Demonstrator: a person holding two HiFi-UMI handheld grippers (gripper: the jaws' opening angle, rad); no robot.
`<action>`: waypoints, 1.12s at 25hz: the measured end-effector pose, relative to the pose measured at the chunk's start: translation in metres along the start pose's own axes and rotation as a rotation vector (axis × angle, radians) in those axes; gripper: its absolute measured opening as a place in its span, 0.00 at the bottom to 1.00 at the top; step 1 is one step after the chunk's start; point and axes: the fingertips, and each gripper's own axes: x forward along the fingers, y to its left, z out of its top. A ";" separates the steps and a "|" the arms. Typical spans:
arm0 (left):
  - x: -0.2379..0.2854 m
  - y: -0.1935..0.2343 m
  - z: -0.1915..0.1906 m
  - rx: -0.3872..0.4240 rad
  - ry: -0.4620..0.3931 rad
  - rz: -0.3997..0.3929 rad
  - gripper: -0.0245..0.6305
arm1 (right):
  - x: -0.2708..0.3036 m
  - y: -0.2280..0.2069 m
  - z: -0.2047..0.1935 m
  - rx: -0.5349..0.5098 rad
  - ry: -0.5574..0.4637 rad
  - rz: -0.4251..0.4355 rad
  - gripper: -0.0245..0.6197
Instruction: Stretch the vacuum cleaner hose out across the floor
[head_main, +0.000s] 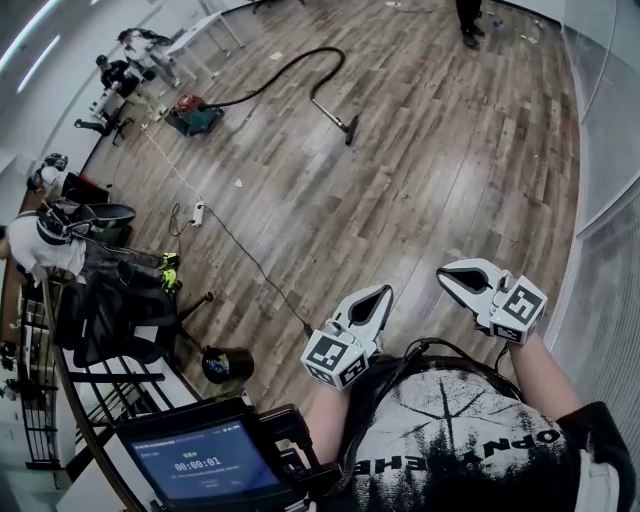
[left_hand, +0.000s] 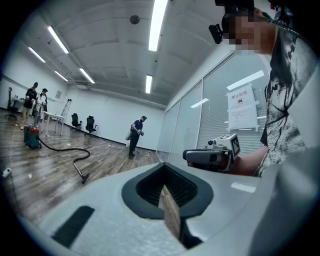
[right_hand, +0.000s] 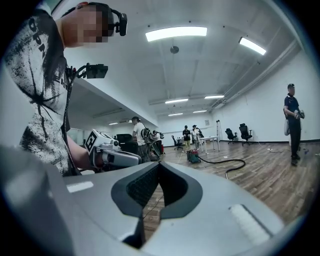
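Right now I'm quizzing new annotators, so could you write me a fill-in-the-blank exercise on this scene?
1. The jaws of the left gripper and the right gripper are both ____.
2. The vacuum cleaner hose is held by ____ gripper.
3. Its colour is ____.
4. It lies curved on a floor made of ____.
Missing words: shut; neither; black; wood.

two tongs (head_main: 386, 290) (head_main: 441, 273), one hose (head_main: 288, 68), one vacuum cleaner (head_main: 195, 113)
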 end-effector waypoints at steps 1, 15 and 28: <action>-0.002 0.007 0.003 0.001 -0.004 0.000 0.04 | 0.009 -0.002 0.005 -0.008 -0.005 0.001 0.05; -0.045 0.161 0.039 -0.001 -0.015 -0.012 0.04 | 0.160 -0.018 0.034 0.019 -0.005 -0.030 0.05; -0.091 0.272 0.056 0.029 -0.016 -0.004 0.04 | 0.268 -0.028 0.027 0.029 0.035 -0.053 0.05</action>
